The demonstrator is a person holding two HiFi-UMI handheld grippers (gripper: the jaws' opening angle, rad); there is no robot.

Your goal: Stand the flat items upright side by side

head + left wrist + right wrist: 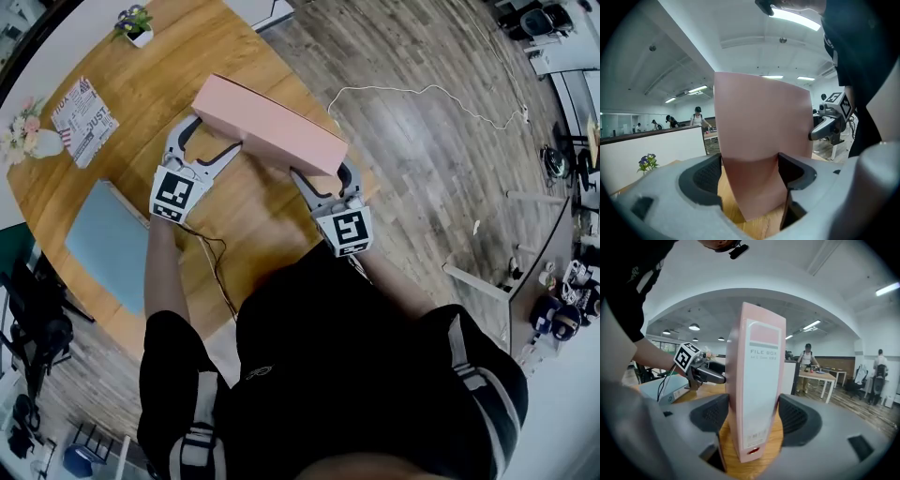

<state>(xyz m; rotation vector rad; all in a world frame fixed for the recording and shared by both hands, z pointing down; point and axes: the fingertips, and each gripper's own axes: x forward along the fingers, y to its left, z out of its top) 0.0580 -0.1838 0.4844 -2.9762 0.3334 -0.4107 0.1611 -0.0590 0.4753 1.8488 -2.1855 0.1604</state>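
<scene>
While a flower vase (28, 131) and printed card (84, 120) are sitting at the table (246, 225) edge, blue file box (108, 242) lying flat, left gripper (214, 137) clamping the upright pink file box (267, 124) mid-table, right gripper (325, 176) clamping its spine, white cable (422, 92) trailing over floor.

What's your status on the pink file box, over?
Both clamped on pink file box: left gripper, right gripper, one each end. Box upright, base at the table. Blue file box lies flat, apart; nothing blocking.
</scene>
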